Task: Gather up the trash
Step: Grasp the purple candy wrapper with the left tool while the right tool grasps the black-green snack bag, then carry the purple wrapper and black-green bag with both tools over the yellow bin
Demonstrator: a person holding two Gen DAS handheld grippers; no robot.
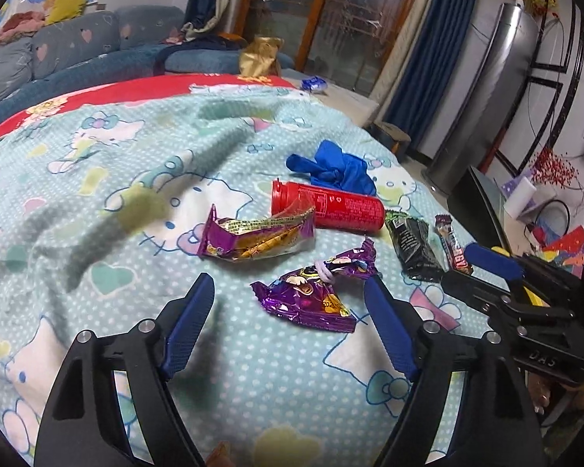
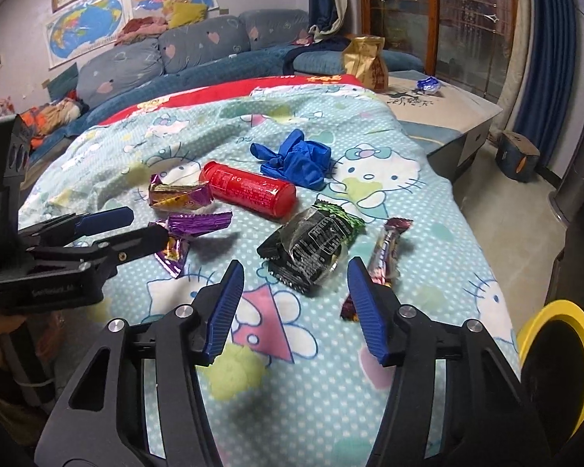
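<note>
Trash lies on a Hello Kitty sheet (image 1: 97, 179): a crumpled purple wrapper (image 1: 311, 295), a purple and gold wrapper (image 1: 257, 235), a red tube (image 1: 331, 204), a blue glove (image 1: 331, 167), a black packet (image 1: 414, 245) and a small candy bar (image 1: 453, 245). My left gripper (image 1: 290, 282) is open and empty, its fingers either side of the crumpled purple wrapper. My right gripper (image 2: 294, 268) is open and empty just short of the black packet (image 2: 311, 245), with the candy bar (image 2: 387, 253) by its right finger. The red tube (image 2: 249, 188) and glove (image 2: 296, 159) lie beyond.
A yellow-rimmed bin (image 2: 556, 362) stands low at the right of the bed. A gold paper bag (image 2: 364, 60) and a low table with a blue wrapper (image 2: 430, 83) are at the far end. A sofa (image 2: 175, 54) runs behind. The bed edge drops off on the right.
</note>
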